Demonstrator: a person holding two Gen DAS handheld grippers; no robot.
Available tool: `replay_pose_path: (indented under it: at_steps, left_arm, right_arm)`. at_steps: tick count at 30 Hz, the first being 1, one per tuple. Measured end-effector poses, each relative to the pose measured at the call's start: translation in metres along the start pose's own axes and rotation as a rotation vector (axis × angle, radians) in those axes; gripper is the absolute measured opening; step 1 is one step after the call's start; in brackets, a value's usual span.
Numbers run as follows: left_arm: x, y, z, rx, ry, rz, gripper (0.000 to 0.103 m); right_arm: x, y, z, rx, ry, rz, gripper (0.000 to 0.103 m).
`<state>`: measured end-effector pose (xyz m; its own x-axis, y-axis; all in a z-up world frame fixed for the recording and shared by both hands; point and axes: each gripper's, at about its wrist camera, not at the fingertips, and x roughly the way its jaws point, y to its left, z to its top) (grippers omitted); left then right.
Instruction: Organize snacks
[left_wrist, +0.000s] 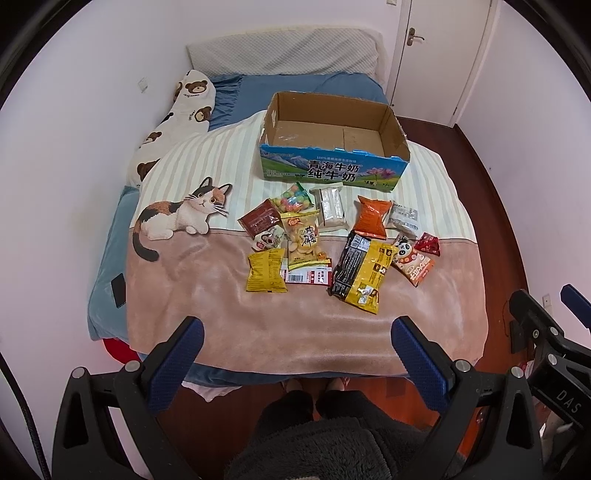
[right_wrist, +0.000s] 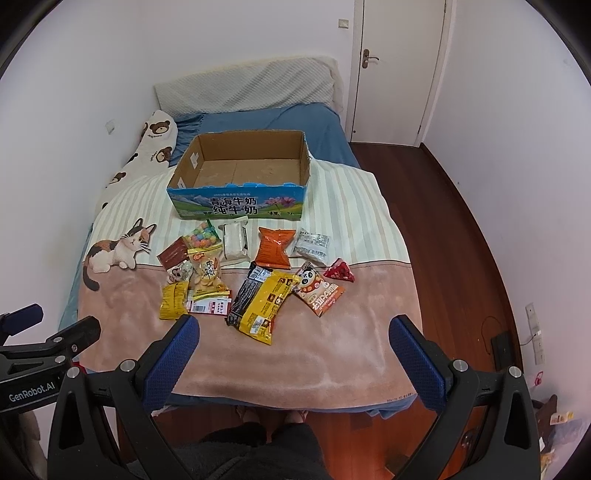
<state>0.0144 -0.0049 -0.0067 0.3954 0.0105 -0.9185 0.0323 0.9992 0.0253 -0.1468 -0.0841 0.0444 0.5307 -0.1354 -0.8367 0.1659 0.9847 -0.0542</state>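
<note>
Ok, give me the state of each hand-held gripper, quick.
Left hand-held gripper: open, holding nothing, above the blanket's near edge.
Right hand-held gripper: open, holding nothing.

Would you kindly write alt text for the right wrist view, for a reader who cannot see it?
About a dozen snack packets lie scattered on a cat-print blanket on a bed, in front of an empty, open-topped cardboard milk box. The right tool hangs open above the blanket's near edge, holding nothing, and part of the left tool shows at the left.
</note>
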Motion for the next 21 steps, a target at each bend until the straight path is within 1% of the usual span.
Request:
replay_pose_path:
  at_steps: [16,21]
  left_arm:
    - [0.0,0.0,0.005,0.003,-0.002,0.002,0.103]
    - [0.003,0.003,0.012,0.001,0.008,-0.003,0.103]
  right_arm:
    - [0.001,-0.001,0.001,0.0,-0.002,-0.005,0.103]
    - [0.003,-0.002,0.001,-0.002,-0.001,-0.007,0.103]
